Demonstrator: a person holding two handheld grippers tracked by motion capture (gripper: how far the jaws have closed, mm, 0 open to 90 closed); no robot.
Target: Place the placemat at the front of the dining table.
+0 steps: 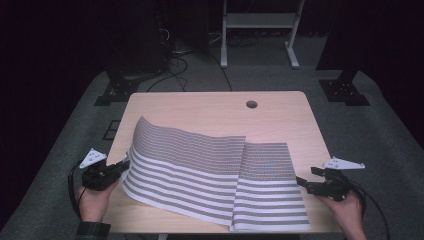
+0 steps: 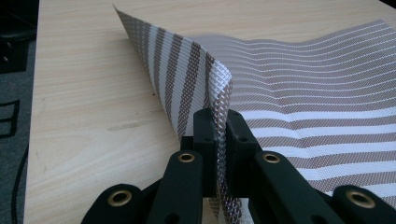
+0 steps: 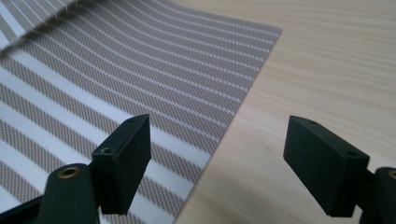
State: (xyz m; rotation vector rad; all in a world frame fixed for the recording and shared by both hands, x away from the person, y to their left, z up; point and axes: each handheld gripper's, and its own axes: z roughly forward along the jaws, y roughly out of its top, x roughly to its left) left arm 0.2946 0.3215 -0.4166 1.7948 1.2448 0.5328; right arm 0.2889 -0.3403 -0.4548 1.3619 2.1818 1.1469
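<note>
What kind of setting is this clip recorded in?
Probably a lab or recording studio, not a home: a bare wooden table stands on grey carpet among dark curtains, with loose cables and a white metal stand behind it. A striped woven mat lies on the table.

Table [image 1: 210, 107]: set in the middle of the high view, with a stand [image 1: 260, 30] behind it on the floor.
Hole [image 1: 251, 104]: placed in the tabletop near the far edge, right of centre, behind the mats.
Left mat [image 1: 180, 165]: laid on the table's near left part, its left edge raised off the wood; its right edge lay over the right mat.
Right mat [image 1: 272, 195]: laid flat on the near right part.
Left gripper [image 1: 122, 165]: placed at the left mat's left edge.
Right gripper [image 1: 302, 182]: placed just beside the right mat's right edge, above the table.
</note>
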